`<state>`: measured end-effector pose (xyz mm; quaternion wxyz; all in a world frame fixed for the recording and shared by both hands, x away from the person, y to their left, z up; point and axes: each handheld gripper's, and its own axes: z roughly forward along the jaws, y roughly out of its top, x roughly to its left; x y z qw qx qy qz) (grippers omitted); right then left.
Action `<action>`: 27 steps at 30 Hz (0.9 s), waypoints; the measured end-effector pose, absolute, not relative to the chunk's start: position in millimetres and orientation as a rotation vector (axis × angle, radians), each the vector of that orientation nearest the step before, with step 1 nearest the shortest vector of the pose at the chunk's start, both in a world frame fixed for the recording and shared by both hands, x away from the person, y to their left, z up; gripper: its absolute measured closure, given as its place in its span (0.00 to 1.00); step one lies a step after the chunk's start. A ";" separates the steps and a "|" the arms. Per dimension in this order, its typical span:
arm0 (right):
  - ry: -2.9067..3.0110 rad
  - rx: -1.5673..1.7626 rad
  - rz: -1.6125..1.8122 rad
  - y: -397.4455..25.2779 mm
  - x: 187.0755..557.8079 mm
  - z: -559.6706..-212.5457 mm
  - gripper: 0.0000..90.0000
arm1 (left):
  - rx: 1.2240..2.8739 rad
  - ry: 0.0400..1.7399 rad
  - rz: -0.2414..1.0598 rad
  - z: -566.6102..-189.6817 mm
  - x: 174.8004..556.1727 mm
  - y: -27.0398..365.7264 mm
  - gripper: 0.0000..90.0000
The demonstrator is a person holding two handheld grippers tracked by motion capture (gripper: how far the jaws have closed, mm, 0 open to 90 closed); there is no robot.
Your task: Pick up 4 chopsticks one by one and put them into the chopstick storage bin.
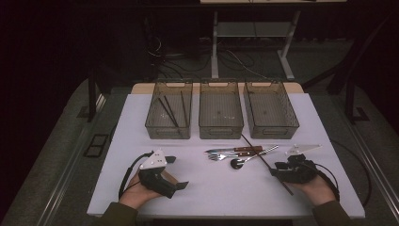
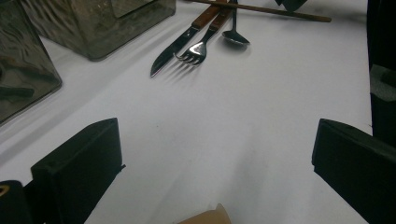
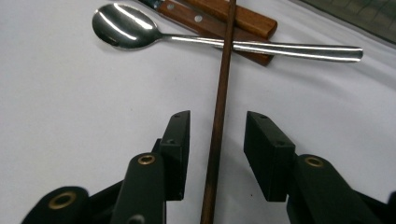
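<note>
The right gripper [image 3: 217, 154] has its fingers apart on both sides of the long dark brown wooden chopstick [image 3: 223, 88], whose long axis runs straight between them.

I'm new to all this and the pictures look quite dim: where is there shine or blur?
High view: room dark, only the white table lit. Right gripper view: bright glare on the spoon, and the chopstick between the open right gripper blurs near the lens. Left gripper view: soft shadows beside the fork.
</note>
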<state>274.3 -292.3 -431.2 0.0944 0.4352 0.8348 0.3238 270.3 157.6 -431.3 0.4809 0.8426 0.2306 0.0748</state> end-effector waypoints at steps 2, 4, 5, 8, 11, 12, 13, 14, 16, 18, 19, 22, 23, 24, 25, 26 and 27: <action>2.475 1.282 0.936 -290.0 274.1 -432.3 0.69 | 2.059 0.560 0.183 -431.1 270.1 158.2 0.01; 2.479 1.272 0.914 -288.4 273.9 -433.2 0.71 | 2.055 0.565 0.183 -431.1 269.7 158.4 0.01; 2.476 1.272 0.905 -287.6 273.7 -433.8 0.71 | 2.055 0.566 0.182 -431.1 269.7 158.5 0.01; 2.478 1.274 0.896 -287.1 273.8 -435.3 0.74 | 2.056 0.563 0.184 -431.1 269.9 158.5 0.01; 2.477 1.270 0.889 -287.2 274.1 -436.0 0.76 | 2.059 0.566 0.182 -431.1 269.7 158.2 0.01; 2.477 1.267 0.889 -287.2 274.2 -436.1 0.78 | 2.059 0.566 0.182 -431.1 269.7 158.2 0.01; 2.479 1.266 0.892 -287.0 274.3 -436.4 0.78 | 2.060 0.565 0.184 -431.0 269.7 158.2 0.01; 2.481 1.263 0.889 -286.8 274.4 -436.7 0.79 | 2.060 0.562 0.184 -431.1 270.0 158.3 0.01; 2.479 1.267 0.884 -286.1 274.6 -437.2 0.81 | 2.061 0.561 0.186 -431.1 270.1 158.3 0.01; 2.481 1.269 0.886 -285.7 274.7 -437.2 0.82 | 2.061 0.561 0.186 -431.2 270.1 158.3 0.01; 2.483 1.267 0.882 -285.7 274.8 -437.5 0.82 | 2.062 0.561 0.185 -431.1 270.2 158.3 0.01; 2.483 1.264 0.876 -285.5 275.1 -438.7 0.84 | 2.062 0.561 0.185 -431.2 270.1 158.2 0.01; 2.485 1.261 0.873 -285.4 275.2 -439.0 0.84 | 2.062 0.562 0.185 -431.1 270.0 158.2 0.01; 2.485 1.262 0.869 -285.0 275.2 -439.2 0.84 | 2.062 0.561 0.186 -431.1 270.0 158.3 0.01; 2.484 1.266 0.867 -284.4 275.0 -439.3 0.85 | 2.061 0.561 0.187 -430.9 270.0 158.4 0.01; 2.487 1.263 0.866 -283.8 274.8 -439.4 0.85 | 2.060 0.561 0.186 -430.9 270.0 158.4 0.01; 2.488 1.259 0.862 -283.1 274.7 -439.7 0.86 | 2.060 0.561 0.186 -430.9 270.0 158.5 0.01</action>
